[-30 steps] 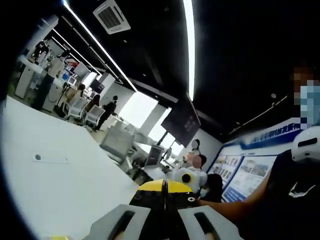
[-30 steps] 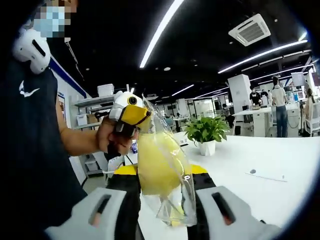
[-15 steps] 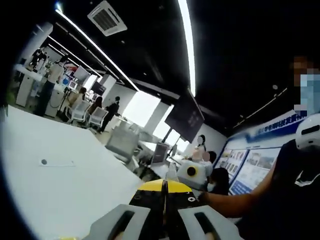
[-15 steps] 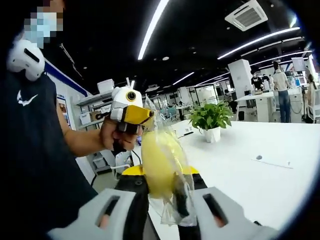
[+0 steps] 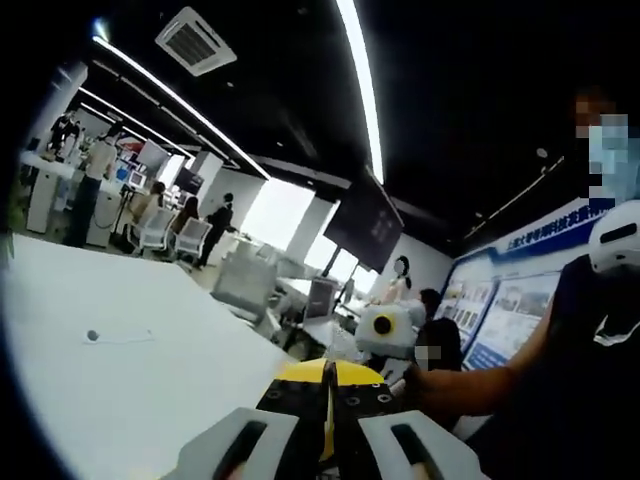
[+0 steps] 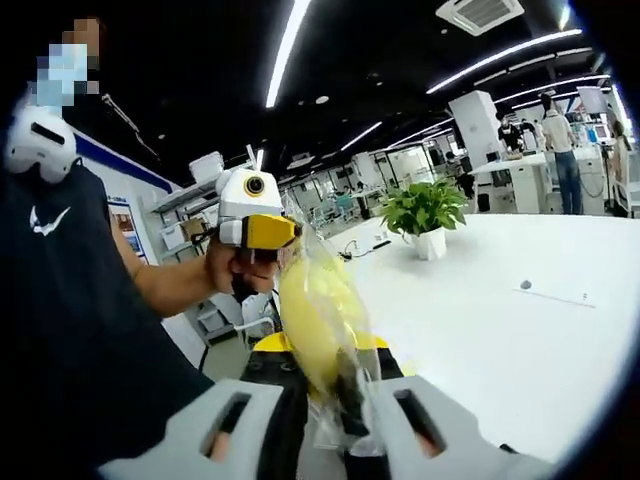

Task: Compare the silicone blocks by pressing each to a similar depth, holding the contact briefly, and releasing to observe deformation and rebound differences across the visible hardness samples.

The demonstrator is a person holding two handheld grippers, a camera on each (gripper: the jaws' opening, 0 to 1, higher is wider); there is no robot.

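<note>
Your left gripper (image 6: 262, 238) has its jaws pressed together on the top edge of the clear bag (image 6: 325, 330), above the white table (image 6: 500, 330). Your right gripper (image 6: 340, 420) pinches the bag's lower end, the yellow silicone block (image 6: 308, 320) inside it.

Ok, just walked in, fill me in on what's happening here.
A person holds two grippers up above a white table. The right gripper is shut on a clear bag with a yellow block inside, and the left gripper pinches the bag's top. No pressing is under way. A potted plant stands on the table behind.
</note>
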